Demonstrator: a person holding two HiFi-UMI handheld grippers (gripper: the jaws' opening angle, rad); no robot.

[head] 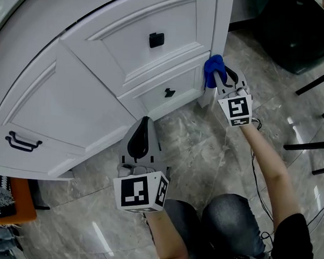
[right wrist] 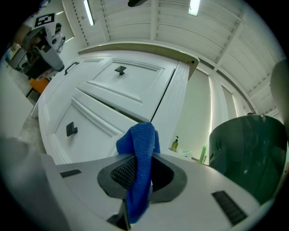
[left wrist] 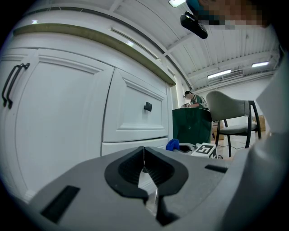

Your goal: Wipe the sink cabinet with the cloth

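Closest in, at six o'clock of the head view, the left gripper (head: 145, 123) points up at the white sink cabinet (head: 72, 94). Its jaws are clenched together with nothing between them, and they stand clear of the cabinet front. At nine o'clock a black bar handle (head: 21, 142) sits on the curved cabinet door. Toward twelve o'clock are two drawers, the upper with a square black knob (head: 156, 40) and the lower with a smaller one (head: 169, 92). At one o'clock the blue cloth (head: 213, 69) is bunched at the cabinet's corner post, just right of the lower drawer; whether it presses on the wood cannot be told. The right gripper (head: 223, 79) grasps the cloth, a fold hanging down between its pads. At three o'clock, black chair legs (head: 316, 83) cross the grey marbled floor (head: 204, 150).
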